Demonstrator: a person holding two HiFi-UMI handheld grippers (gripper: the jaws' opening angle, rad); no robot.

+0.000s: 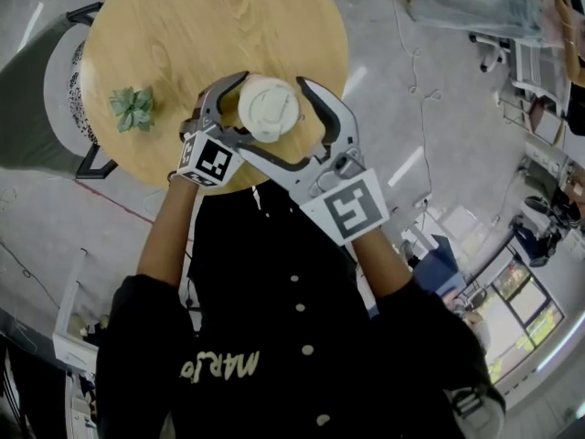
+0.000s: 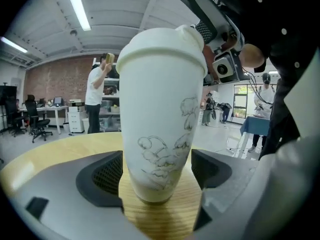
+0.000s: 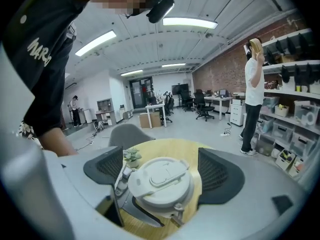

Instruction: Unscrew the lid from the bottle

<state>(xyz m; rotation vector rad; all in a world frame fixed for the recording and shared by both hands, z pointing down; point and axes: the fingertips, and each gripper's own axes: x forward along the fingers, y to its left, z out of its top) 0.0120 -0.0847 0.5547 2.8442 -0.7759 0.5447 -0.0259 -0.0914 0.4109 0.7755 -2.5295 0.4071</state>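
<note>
Step in hand: getting purchase before the unscrewing; the lid (image 3: 161, 181) is on the bottle (image 2: 162, 114).

Left gripper (image 2: 157, 171): its jaws flank the lower body of the bottle, which stands upright on the table (image 1: 183, 26) squarely between them. Both pads lie at the bottle wall, and I cannot tell whether they press on it or sit just off it.

Right gripper (image 3: 161, 173): released, with its jaws standing wide. The lid sits between them and just ahead, with clear gaps to both pads.

Judgement: I would first confirm a firm left clamp on the body. I would then bring the right jaws level with the lid rim, close squarely on it and turn. An off-centre grip risks slipping or tipping the bottle.
</note>
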